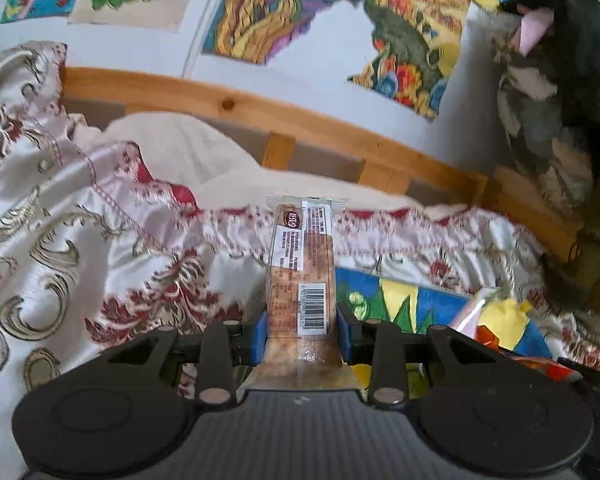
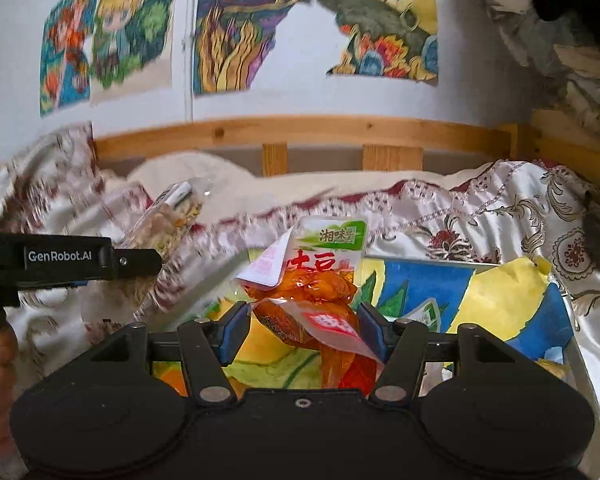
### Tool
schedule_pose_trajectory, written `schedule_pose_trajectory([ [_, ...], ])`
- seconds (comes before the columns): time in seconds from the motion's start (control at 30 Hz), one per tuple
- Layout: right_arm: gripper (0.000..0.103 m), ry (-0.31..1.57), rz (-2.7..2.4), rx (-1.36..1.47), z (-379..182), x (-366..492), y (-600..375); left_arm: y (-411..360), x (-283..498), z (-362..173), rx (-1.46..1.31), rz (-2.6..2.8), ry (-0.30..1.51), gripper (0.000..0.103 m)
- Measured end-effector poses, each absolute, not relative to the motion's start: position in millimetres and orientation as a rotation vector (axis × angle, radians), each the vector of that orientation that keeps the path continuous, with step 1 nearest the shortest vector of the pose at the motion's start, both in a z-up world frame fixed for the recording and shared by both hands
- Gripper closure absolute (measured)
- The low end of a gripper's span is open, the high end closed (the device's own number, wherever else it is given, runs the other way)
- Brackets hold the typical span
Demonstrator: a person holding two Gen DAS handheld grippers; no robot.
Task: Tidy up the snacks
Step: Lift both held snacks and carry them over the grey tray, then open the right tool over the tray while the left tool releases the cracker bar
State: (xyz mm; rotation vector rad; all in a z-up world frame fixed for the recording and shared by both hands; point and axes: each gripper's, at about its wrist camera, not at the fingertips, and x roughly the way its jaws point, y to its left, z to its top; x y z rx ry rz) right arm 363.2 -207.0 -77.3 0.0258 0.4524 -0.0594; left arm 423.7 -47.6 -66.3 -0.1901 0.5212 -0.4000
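Blue-padded left gripper (image 1: pixel 300 330) is closed on a wrapped snack bar (image 1: pixel 302 264); right gripper (image 2: pixel 302 330) is set half-open around an orange snack packet (image 2: pixel 320 320).

Nearest the lens, the bar is clamped at its lower end and held upright above the patterned bedspread (image 1: pixel 80 240), presumably to be carried clear of the cloth toward the colourful tray (image 2: pixel 420 288). The right jaws are seen flanking the orange packet without visible squeeze; whether contact is made cannot be told. On the tray, the orange packet lies beside a green-and-white packet (image 2: pixel 332 248) and a yellow bag (image 2: pixel 504 292), which suggests that it serves as the collecting place. Beyond the tray, a wooden bed rail (image 2: pixel 300 132) is noted.
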Motion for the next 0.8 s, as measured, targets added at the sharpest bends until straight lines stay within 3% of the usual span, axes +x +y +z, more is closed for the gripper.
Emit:
schedule_pose_trajectory([
  [0.8,0.041,0.586,-0.09,0.031,-106.2,375.0,-211.3,-75.6,430.4,-94.6,-0.034,-0.428,0.679,0.066],
])
